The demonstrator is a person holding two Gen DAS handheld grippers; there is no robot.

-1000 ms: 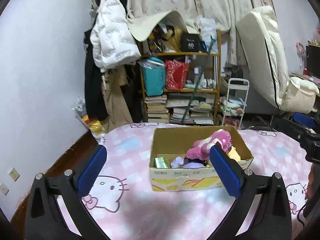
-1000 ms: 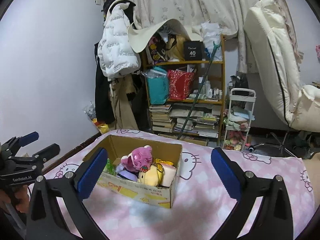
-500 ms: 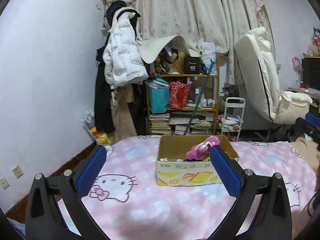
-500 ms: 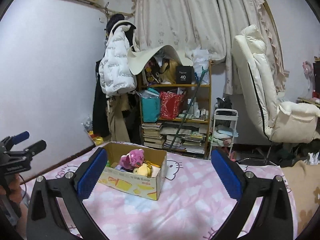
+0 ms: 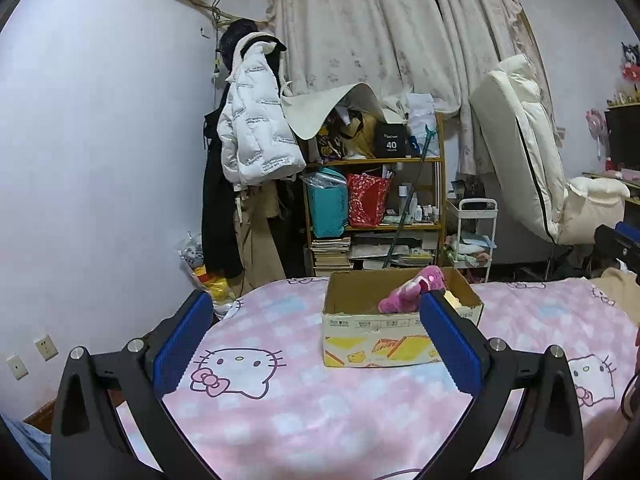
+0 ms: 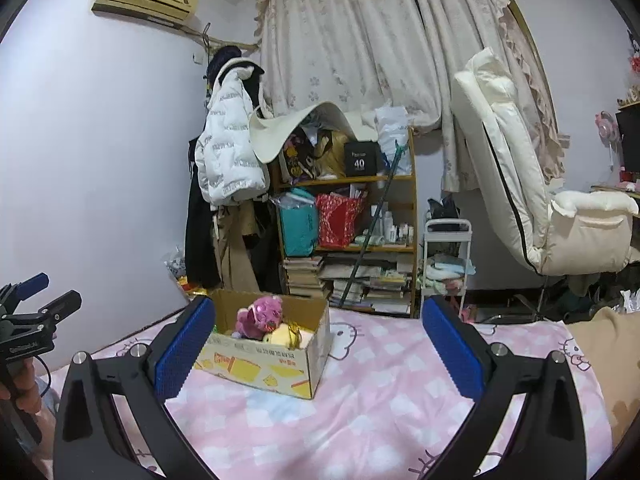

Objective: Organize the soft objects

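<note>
A cardboard box (image 5: pixel 372 336) (image 6: pixel 276 364) stands on a pink cat-print blanket (image 5: pixel 320 408) (image 6: pixel 380 392). Inside it lie a pink plush toy (image 5: pixel 408 288) (image 6: pixel 260 314) and a yellow plush (image 6: pixel 282 334), among other soft items. My left gripper (image 5: pixel 316 340) is open and empty, well short of the box. Open and empty too, my right gripper (image 6: pixel 316 344) is held back from the box's right side. The left gripper (image 6: pixel 28 312) shows at the left edge of the right wrist view, in a hand.
Beyond the bed stand a cluttered wooden shelf (image 5: pixel 376 208) (image 6: pixel 352 232), a white puffer jacket (image 5: pixel 256 144) on the wall, a small white cart (image 5: pixel 476 236) and a cream recliner (image 5: pixel 532 168) (image 6: pixel 520 184). A tan cloth (image 6: pixel 612 344) lies at the blanket's right.
Both grippers have pulled back and risen away from the box, which now looks smaller and farther. Both stayed open and empty.
</note>
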